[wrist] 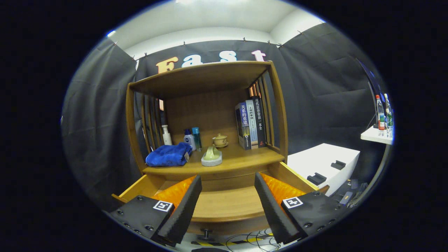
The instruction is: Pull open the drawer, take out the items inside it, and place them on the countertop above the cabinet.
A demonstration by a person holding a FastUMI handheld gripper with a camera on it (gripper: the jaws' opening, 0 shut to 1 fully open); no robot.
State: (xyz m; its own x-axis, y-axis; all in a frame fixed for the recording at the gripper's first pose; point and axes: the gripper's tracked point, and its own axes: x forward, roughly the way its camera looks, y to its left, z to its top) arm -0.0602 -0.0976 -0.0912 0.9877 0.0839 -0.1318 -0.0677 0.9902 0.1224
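Above drawer, hand-held gripper agape.

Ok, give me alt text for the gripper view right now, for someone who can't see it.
The gripper hangs open and empty over the pulled-out wooden drawer, whose visible floor between the fingers is bare. Beyond them, on the countertop, lie a blue towel and a pale green object, with bottles, a small teapot and books behind.

Drawer pulled open — gripper jaws spread wide above it.
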